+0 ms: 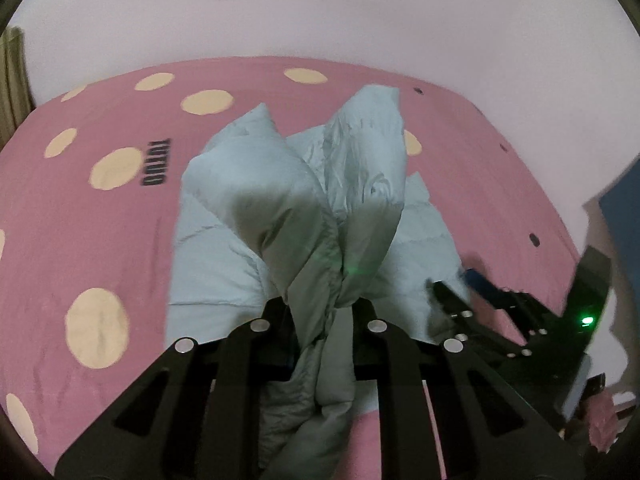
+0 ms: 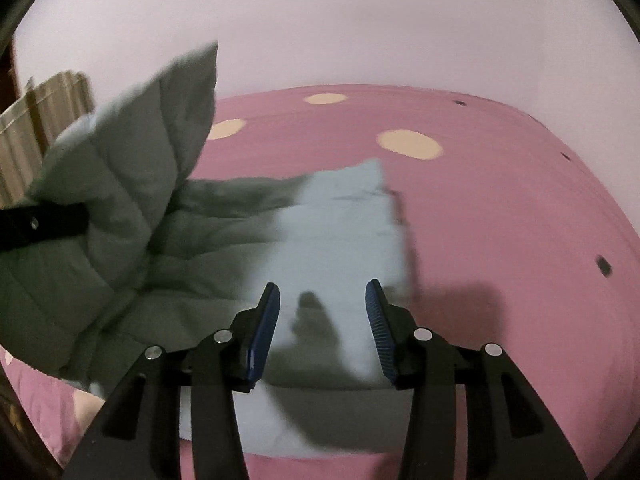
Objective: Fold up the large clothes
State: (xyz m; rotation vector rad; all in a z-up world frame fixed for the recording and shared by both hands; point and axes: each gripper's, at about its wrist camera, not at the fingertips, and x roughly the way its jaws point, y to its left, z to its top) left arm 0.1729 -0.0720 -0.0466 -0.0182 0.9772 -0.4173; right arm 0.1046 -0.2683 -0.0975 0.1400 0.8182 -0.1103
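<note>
Garment: a pale blue-grey padded jacket (image 2: 332, 240) is lying on the pink spotted bedsheet (image 2: 500, 208), one part being lifted clear of the rest.
Risk, slip: the bunched padding is looking bulky and slick; judged likely to be working loose if the raised fold is swung quickly.
Risk, collapse: with only one side supported, the lifted part is judged liable to be sagging or twisting, spoiling the fold line.
Left gripper (image 1: 324, 312): jaws are standing nearly together, clenching a gathered rope of jacket fabric, which is rising in two puffy lobes ahead of it.
Right gripper (image 2: 322, 320): blue pads (image 2: 266, 324) are standing apart, released, holding nothing; hovering above the flat part of the jacket, not touching it.
</note>
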